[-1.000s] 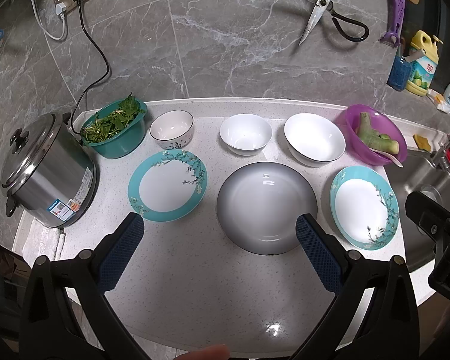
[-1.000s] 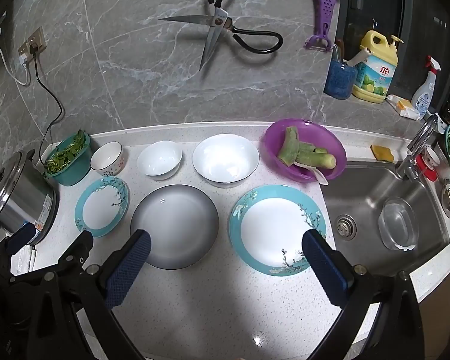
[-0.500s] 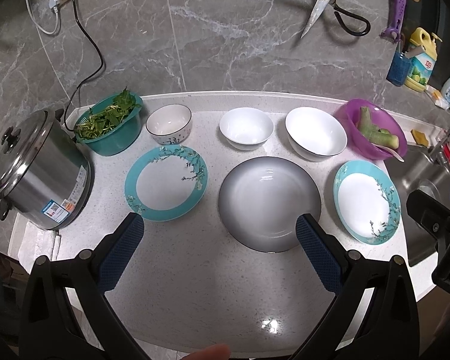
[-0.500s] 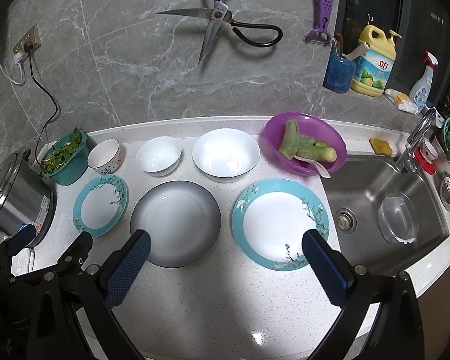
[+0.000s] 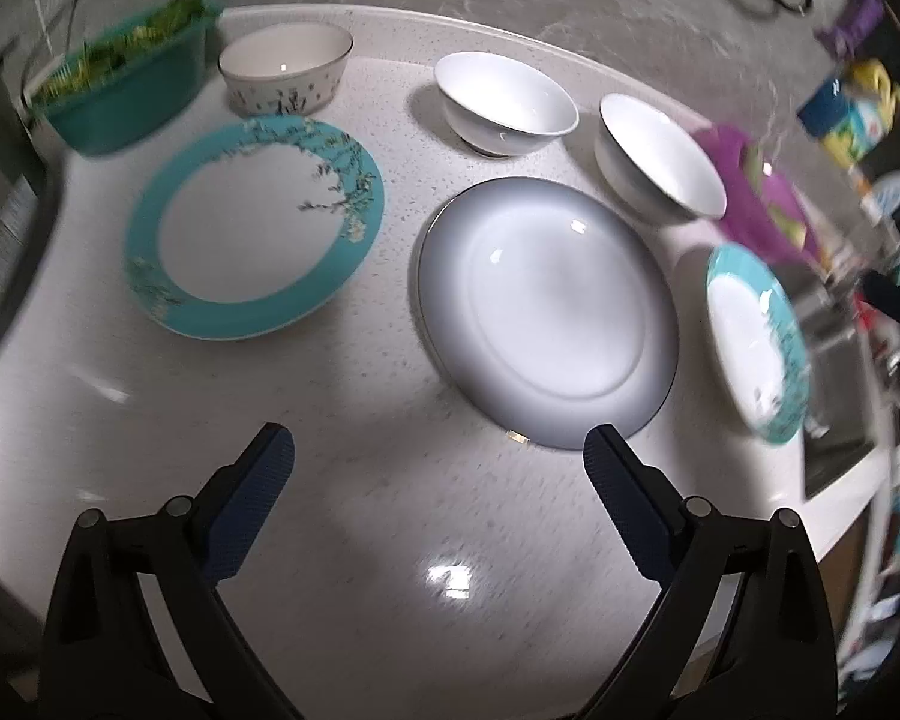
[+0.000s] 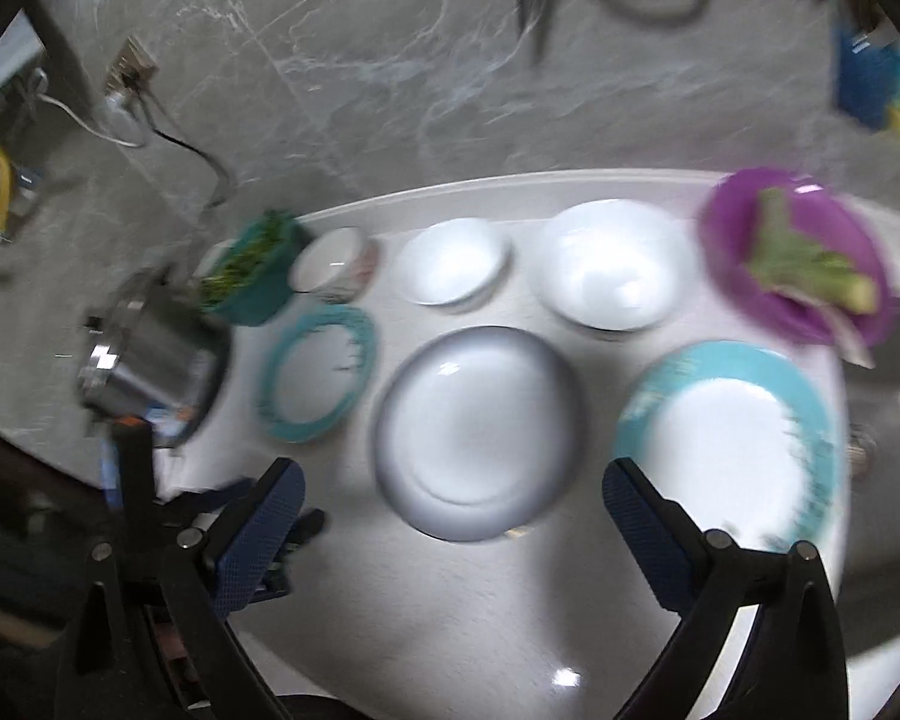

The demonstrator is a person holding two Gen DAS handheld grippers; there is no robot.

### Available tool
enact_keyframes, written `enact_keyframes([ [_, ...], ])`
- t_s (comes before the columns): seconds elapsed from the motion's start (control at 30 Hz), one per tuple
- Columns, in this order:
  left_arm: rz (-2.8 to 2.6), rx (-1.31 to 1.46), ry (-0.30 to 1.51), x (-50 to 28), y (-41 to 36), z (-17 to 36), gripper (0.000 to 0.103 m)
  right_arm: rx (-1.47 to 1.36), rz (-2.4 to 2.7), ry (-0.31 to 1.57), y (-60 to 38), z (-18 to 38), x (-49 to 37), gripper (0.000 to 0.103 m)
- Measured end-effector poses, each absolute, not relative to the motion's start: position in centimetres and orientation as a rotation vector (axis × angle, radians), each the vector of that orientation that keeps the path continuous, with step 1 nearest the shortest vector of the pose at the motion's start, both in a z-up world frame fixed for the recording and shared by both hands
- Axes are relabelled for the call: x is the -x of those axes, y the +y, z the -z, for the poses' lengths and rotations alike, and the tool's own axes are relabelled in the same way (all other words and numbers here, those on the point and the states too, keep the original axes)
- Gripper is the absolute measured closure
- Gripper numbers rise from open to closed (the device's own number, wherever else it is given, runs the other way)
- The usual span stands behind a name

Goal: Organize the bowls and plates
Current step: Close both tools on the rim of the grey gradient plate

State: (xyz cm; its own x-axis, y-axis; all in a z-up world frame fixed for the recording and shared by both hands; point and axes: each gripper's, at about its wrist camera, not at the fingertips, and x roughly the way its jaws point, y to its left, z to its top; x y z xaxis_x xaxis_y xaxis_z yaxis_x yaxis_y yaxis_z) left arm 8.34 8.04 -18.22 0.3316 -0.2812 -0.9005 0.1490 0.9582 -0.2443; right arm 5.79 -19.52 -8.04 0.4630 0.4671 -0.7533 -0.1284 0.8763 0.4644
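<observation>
On the white counter a grey plate [image 5: 546, 312] lies in the middle, also in the right wrist view [image 6: 477, 429]. A teal-rimmed plate [image 5: 255, 225] lies left of it and another [image 5: 756, 342] right of it; the right wrist view shows them too [image 6: 315, 381] [image 6: 729, 444]. Behind stand a patterned small bowl [image 5: 285, 69], a white bowl [image 5: 504, 102] and a larger white bowl [image 5: 660, 156]. My left gripper [image 5: 438, 468] is open and empty, just in front of the grey plate. My right gripper [image 6: 453, 498] is open and empty above the grey plate's near edge.
A teal bowl of greens [image 5: 126, 84] stands at the back left, a purple bowl with vegetables [image 6: 798, 258] at the back right. A steel rice cooker [image 6: 150, 354] is at the left. The sink [image 5: 840, 420] lies to the right.
Both grippers have moved forward and down toward the dishes, which now look larger and blurred. The right gripper has swung left. Both stay open.
</observation>
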Motion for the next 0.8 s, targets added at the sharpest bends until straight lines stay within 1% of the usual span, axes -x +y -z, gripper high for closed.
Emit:
enact_keyframes([
  [0.03, 0.287, 0.148, 1.198, -8.6, 8.3, 18.8, 0.005, -0.37, -0.417, 1.036, -19.9, 8.8, -7.2, 0.006],
  [0.07, 0.282, 0.167, 1.204, -9.1, 8.4, 19.6, 0.005, -0.35, -0.433, 1.061, -19.9, 9.6, -8.6, 0.011],
  [0.13, 0.265, 0.175, 1.229, -10.1, 8.1, 21.0, 0.008, -0.316, -0.468, 1.113, -20.0, 11.3, -11.0, 0.018],
  [0.2, 0.255, 0.182, 1.26, -10.7, 7.5, 22.1, 0.019, -0.289, -0.482, 1.178, -20.3, 13.6, -13.6, 0.03],
  [0.23, 0.257, 0.19, 1.271, -11.1, 7.3, 22.7, 0.022, -0.295, -0.491, 1.201, -20.6, 14.4, -14.4, 0.032],
  [0.27, 0.256, 0.195, 1.279, -11.5, 7.1, 23.2, 0.027, -0.303, -0.507, 1.218, -20.6, 15.2, -15.2, 0.036],
  [0.3, 0.245, 0.196, 1.292, -12.0, 6.9, 23.9, 0.032, -0.302, -0.513, 1.238, -20.7, 16.0, -15.8, 0.038],
  [0.37, 0.229, 0.211, 1.309, -12.5, 6.8, 24.9, 0.036, -0.27, -0.502, 1.28, -20.4, 17.4, -16.6, 0.038],
  [0.63, 0.238, 0.284, 1.306, -15.3, 6.6, 27.2, 0.037, -0.231, -0.422, 1.401, -21.4, 21.7, -18.6, 0.038],
  [0.8, 0.249, 0.241, 1.307, -16.5, 5.3, 27.4, 0.037, -0.198, -0.383, 1.435, -21.6, 23.0, -19.0, 0.039],
])
